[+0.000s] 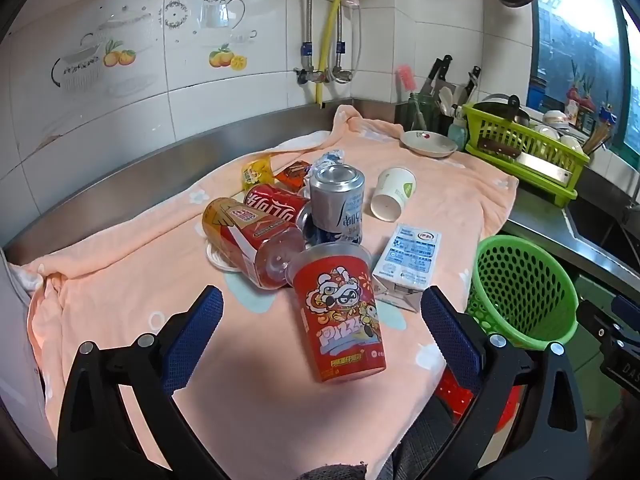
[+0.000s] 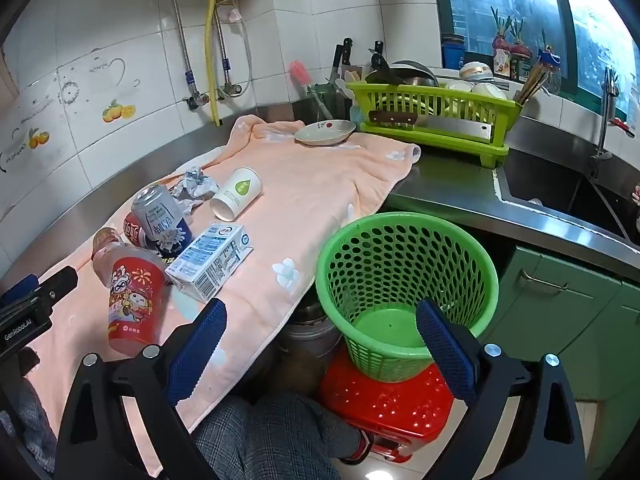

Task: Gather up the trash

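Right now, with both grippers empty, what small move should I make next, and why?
Probably ease the open left gripper forward around the red pizza cup. It lies on its side nearest that gripper, roughly between its fingers, and the green basket is empty.

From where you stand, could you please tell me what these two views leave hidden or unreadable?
- Green basket: the left wrist view shows only its outer wall, not its floor; its base is cut off by the left gripper finger.
- Red cola can: mostly covered by the silver can in both views.
- Orange wrappers: print too small to read; hidden behind the cans in the right wrist view.
- Sink: its inside is dark and cut by the frame edge.
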Available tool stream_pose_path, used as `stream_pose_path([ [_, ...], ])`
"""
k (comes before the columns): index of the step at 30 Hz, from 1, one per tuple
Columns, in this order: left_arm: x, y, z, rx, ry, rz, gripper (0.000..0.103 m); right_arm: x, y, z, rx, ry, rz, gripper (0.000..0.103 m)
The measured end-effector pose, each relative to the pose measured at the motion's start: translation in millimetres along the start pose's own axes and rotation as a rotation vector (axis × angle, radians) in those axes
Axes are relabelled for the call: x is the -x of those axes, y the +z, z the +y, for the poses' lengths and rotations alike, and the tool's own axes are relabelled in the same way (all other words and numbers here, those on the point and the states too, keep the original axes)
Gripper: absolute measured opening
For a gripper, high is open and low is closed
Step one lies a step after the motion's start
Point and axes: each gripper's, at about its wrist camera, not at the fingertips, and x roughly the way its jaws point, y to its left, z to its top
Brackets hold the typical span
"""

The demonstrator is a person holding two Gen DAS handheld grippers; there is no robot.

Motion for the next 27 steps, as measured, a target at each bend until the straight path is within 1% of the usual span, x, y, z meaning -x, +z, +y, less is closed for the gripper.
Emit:
stream_pose_path([
  [8, -4, 1, -1, 0.006, 0.004, 0.004, 0.098, -1, -1, -1, 0.003, 0.014, 0.001, 0.092],
  [9, -4, -3, 3, 0.005, -0.003, -0.001, 0.098, -4, -7, -4, 0.004, 0.017, 0.001, 0.092],
  [11, -6, -5, -1, 0.001, -0.003, -0.001, 0.098, -3, -1, -15, -0.004, 0.021, 0.006, 0.092],
  [12, -5, -6, -2, 0.000, -0.002, -0.002, 0.098, -3, -2, -8, -0.003, 0.014, 0.005, 0.092],
  [21, -4, -4, -2, 0.004, -0.001, 0.005, 0.098, -1, -1, -4, 0.002, 0.003, 0.006, 0.092],
  [27, -5, -3, 0, 0.011, -0.005, 0.011, 0.098, -6, -4, 7, 0.015, -0.006, 0.017, 0.092],
])
